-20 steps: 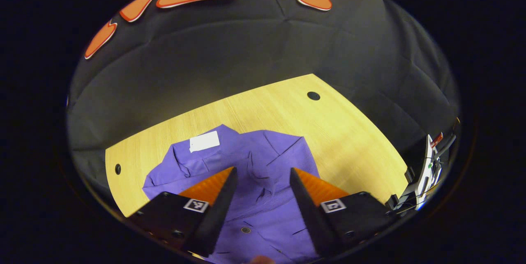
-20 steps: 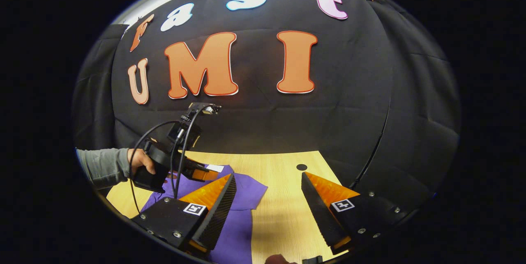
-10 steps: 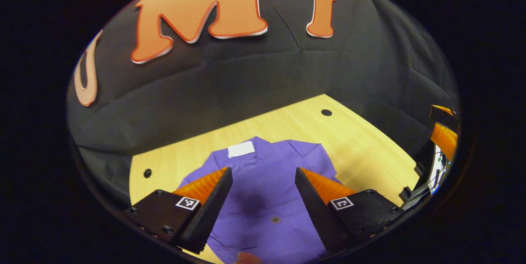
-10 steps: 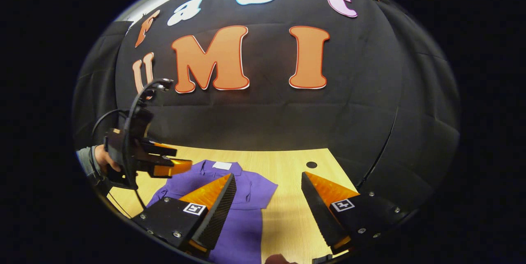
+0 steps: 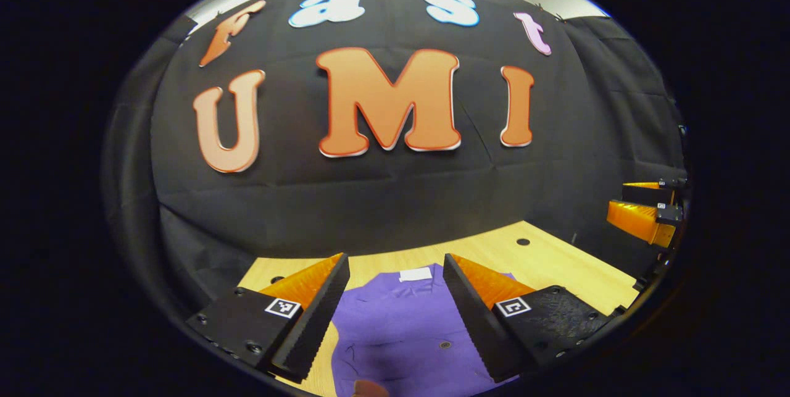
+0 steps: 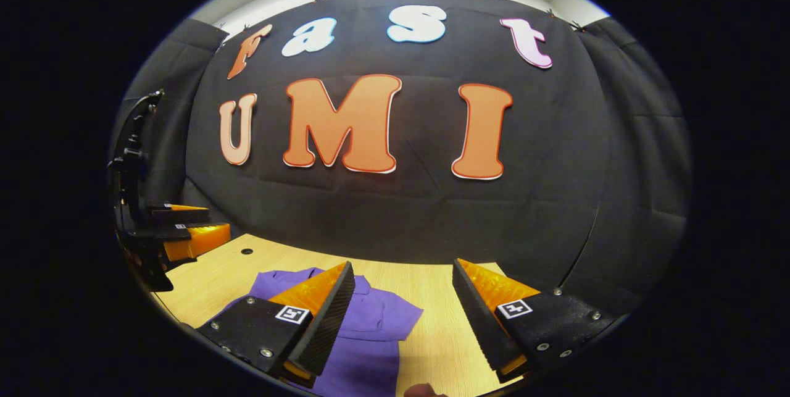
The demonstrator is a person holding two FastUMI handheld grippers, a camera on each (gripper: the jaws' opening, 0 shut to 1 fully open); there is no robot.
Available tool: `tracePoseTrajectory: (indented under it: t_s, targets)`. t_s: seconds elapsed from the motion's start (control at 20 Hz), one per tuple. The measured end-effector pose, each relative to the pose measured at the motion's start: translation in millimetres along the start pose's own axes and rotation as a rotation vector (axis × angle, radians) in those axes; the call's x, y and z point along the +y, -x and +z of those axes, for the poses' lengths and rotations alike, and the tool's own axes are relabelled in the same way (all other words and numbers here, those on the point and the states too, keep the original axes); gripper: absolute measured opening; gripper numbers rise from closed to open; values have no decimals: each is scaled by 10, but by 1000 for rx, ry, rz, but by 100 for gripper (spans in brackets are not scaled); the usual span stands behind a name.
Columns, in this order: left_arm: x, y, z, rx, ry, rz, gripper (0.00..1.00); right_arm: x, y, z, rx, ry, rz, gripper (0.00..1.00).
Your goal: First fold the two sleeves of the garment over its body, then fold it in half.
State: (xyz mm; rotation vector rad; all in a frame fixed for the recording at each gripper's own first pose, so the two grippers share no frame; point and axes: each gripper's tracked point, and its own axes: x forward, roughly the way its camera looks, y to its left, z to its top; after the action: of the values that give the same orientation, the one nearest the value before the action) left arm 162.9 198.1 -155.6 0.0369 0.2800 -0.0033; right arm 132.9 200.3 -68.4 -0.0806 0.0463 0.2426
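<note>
Garment: a purple garment (image 5: 401, 329) lies flat on the light wooden counter (image 5: 555, 261), seen between the left gripper's fingers in the left gripper view and at lower left in the right gripper view (image 6: 370, 329).
Orientation: its long axis runs from the near edge of the counter toward the booth's black wall; the collar end, with a white tag (image 5: 415, 274), points at the wall.
Sleeve: in the right gripper view a short sleeve (image 6: 395, 313) juts out to the side and lies flat on the wood.
Button: a small round button (image 5: 444, 344) sits on the cloth near the left gripper's finger.
Left gripper (image 5: 395, 317): held above the garment, fingers spread apart with nothing between them; also seen at the left edge of the right gripper view (image 6: 179, 230), well off the counter.
Right gripper (image 6: 401, 323): fingers spread apart and empty, over the garment's edge and the bare wood beside it; seen too at the right edge of the left gripper view (image 5: 642, 212).
Counter holes: one dark round hole (image 5: 523, 241) toward the far right, another (image 6: 247, 251) toward the far left.
Hidden: the garment's lower hem is cut off at the bottom of both views, and the fingers cover its flanks, so the other sleeve's lie cannot be told.
</note>
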Motion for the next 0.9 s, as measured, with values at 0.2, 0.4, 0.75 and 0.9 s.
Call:
tracePoseTrajectory:
  t_s: [0.2, 0.4, 0.75, 0.9]
  targets:
    - [266, 525, 333, -164, -22, 91, 98, 98, 70, -192, 47, -36, 28, 95]
    - [431, 849, 44, -102, -54, 139, 100, 64, 202, -602, 170, -17, 16, 94]
    - [718, 1063, -1555, 386, -40, 132, 98, 59, 582, -1779, 552, -47, 36, 95]
    - [764, 1292, -2152, 574, 1, 120, 98, 91, 852, -2202, 694, -85, 52, 95]
